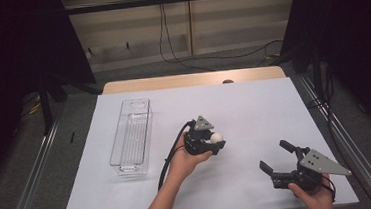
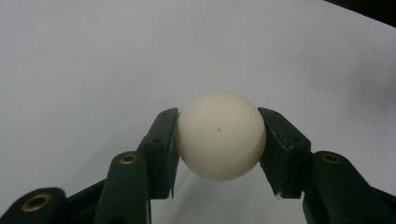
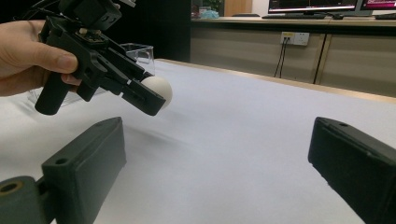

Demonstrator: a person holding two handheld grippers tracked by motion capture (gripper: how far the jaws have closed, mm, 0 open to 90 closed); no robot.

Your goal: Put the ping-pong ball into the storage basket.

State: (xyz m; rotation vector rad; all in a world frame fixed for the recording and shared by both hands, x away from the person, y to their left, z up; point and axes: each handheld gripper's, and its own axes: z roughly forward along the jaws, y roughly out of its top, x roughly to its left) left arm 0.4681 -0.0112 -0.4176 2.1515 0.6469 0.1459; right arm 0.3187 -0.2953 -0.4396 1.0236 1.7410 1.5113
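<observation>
A cream-white ball [image 2: 220,135] sits clamped between the two black pads of my left gripper [image 2: 219,140], held above the white table sheet. In the high view the left gripper [image 1: 215,141] is near the middle of the table with the ball [image 1: 217,137] at its tip. The right gripper view shows that gripper tilted downward with the ball [image 3: 160,88] clear of the surface. My right gripper [image 1: 277,157] rests at the front right, jaws wide apart with nothing between them; its fingers [image 3: 88,163] frame bare sheet.
A clear plastic bin [image 1: 132,136] stands lengthwise on the left part of the white sheet [image 1: 254,109]. The wooden table edge [image 1: 191,80] runs along the back. Dark curtains hang on both sides, and metal rails flank the table.
</observation>
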